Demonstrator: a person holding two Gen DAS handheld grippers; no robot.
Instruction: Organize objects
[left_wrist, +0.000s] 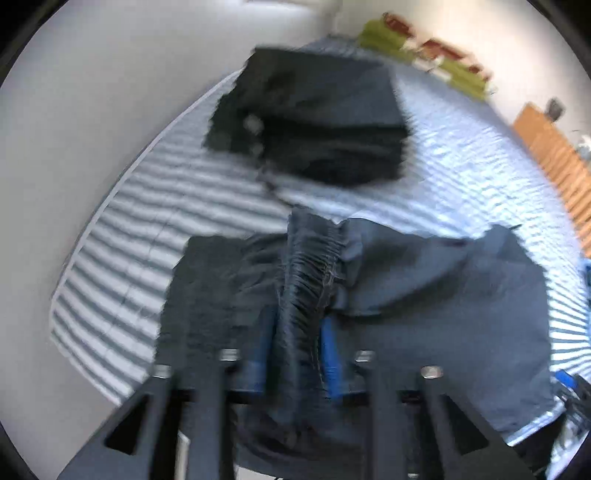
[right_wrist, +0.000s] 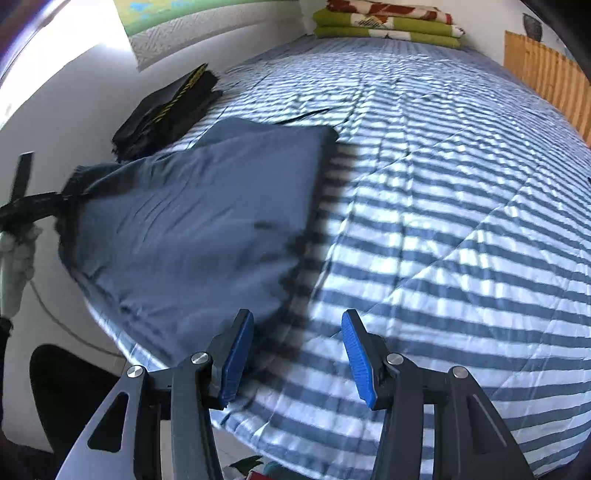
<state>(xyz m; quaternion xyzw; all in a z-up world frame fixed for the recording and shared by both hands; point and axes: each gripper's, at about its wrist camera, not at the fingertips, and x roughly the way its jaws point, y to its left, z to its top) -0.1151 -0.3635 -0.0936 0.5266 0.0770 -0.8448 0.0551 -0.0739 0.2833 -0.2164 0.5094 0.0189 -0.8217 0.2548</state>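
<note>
Left fingers (left_wrist: 295, 354): clamped on grey garment's (left_wrist: 424, 295) waistband | right fingers (right_wrist: 297, 354): apart, empty, beside it

Bright daylight, hard shadows, glare upper left, left-wrist view motion-blurred, fisheye edges bent dark

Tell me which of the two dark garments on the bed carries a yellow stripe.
The black folded garment near the wall-side edge of the striped bed has the yellow stripe. The grey-blue garment, closer to the grippers, is plain.

Striped bedspread (right_wrist: 443, 221), folded green blankets (right_wrist: 384, 27), wooden panel (right_wrist: 546, 77).
</note>
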